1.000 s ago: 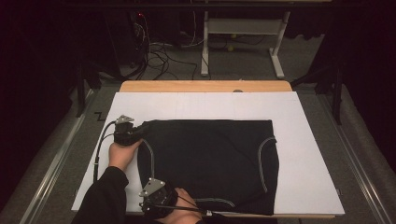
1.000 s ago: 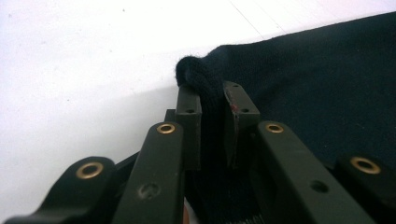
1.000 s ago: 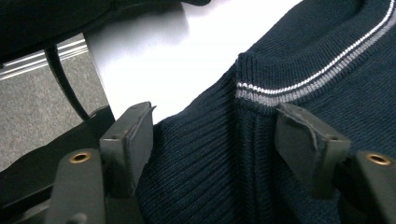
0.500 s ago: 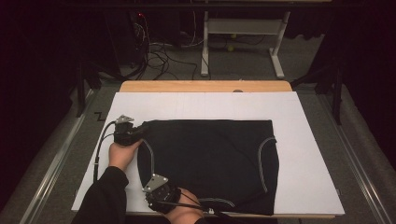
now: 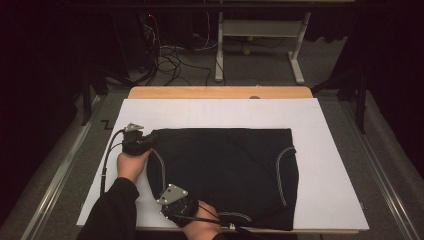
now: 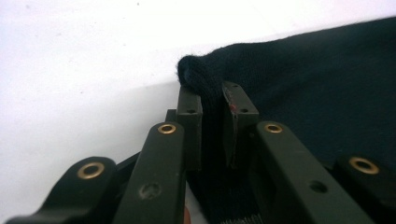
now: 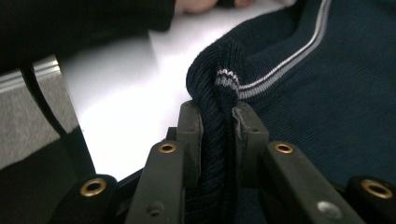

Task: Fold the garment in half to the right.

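The right gripper (image 5: 176, 202) has just been closing its jaws, and they now pinch the near left corner of the dark sweater (image 5: 225, 175), at its ribbed, striped hem (image 7: 227, 79). The left gripper (image 5: 145, 145) (already clamped) holds the far left corner (image 6: 201, 74). The sweater lies flat on the table (image 5: 330, 200), so with both corners gripped a fold or lift looks ready.

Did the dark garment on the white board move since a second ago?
No. The dark garment lies where it did against the white board; the right gripper has just closed on its striped edge.
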A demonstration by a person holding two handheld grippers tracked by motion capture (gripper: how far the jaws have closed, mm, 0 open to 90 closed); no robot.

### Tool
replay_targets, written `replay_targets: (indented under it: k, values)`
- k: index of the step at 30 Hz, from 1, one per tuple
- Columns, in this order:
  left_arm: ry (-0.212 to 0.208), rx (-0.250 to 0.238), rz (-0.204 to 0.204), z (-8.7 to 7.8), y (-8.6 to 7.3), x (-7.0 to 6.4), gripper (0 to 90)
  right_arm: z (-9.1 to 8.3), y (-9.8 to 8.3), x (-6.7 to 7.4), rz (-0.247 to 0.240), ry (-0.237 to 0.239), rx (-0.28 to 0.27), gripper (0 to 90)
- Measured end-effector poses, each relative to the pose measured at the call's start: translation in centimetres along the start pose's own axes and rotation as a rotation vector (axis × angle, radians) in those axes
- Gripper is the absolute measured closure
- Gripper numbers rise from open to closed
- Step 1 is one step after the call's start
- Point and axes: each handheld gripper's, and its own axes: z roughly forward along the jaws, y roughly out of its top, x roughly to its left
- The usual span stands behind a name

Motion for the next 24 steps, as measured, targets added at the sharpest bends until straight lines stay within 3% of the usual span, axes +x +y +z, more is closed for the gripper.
replay_targets:
  k: [7,11,19,24]
  values:
    - [0.002,0.019,-0.051,0.0,0.2,0.3,75.3,-1.6,0.1,-0.6,-0.002,0.005,-0.083,76.8]
    - [0.003,0.02,-0.116,-0.3,0.4,0.2,75.4,-2.4,-0.1,-1.1,-0.012,0.016,-0.118,76.8]
    - [0.04,-0.054,-0.144,-2.2,1.3,-1.5,78.4,-4.4,-0.4,-2.2,0.004,0.046,-0.194,76.5]
    - [0.074,-0.035,-0.132,-2.7,2.2,-2.2,79.0,-5.0,-1.0,-2.6,-0.001,0.067,-0.226,76.5]
